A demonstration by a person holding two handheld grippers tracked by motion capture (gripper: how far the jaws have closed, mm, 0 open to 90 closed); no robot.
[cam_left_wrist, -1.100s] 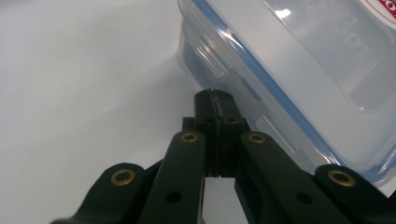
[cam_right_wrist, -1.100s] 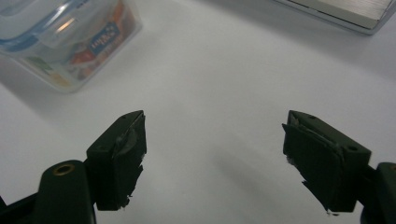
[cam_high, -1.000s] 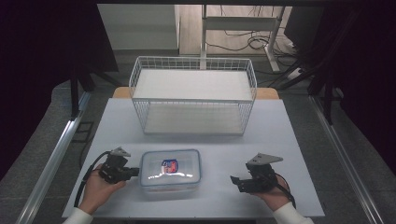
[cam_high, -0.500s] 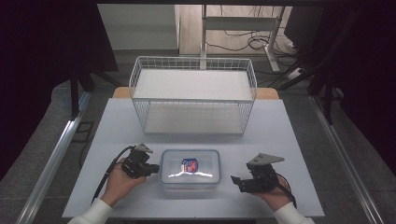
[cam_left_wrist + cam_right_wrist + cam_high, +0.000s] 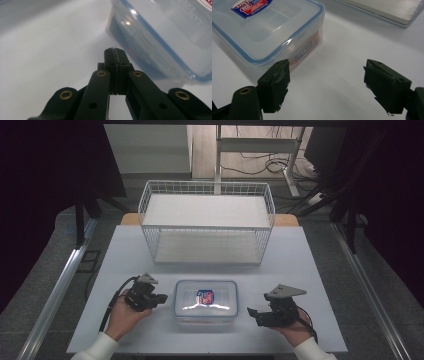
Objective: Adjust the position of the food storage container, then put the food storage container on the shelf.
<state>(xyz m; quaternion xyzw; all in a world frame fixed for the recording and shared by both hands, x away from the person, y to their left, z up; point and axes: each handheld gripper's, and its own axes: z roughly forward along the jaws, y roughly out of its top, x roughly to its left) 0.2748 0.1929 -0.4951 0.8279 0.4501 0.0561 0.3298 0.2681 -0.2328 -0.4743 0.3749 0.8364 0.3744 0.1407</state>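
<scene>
A clear plastic container (image 5: 206, 301) with a blue-rimmed lid and a red and blue label lies at the front middle of the white table (image 5: 310, 260). My left gripper (image 5: 164, 297) is shut with nothing in it, its tips right by the container's left side. In the left gripper view the closed jaws (image 5: 113, 51) point at the container wall (image 5: 162, 37); whether they touch it I cannot tell. My right gripper (image 5: 252, 312) stands open just off the container's right side. In the right gripper view the right gripper (image 5: 325, 67) holds nothing, and the container (image 5: 267, 27) lies past its left finger.
A white wire basket (image 5: 207, 220) stands across the back half of the table, and its base edge (image 5: 387, 10) shows in the right gripper view. Bare table lies between the basket and the container. Dark floor and metal rails flank the table.
The container has slid to the right across the table, with my left gripper following right beside it. My right gripper has kept its place.
</scene>
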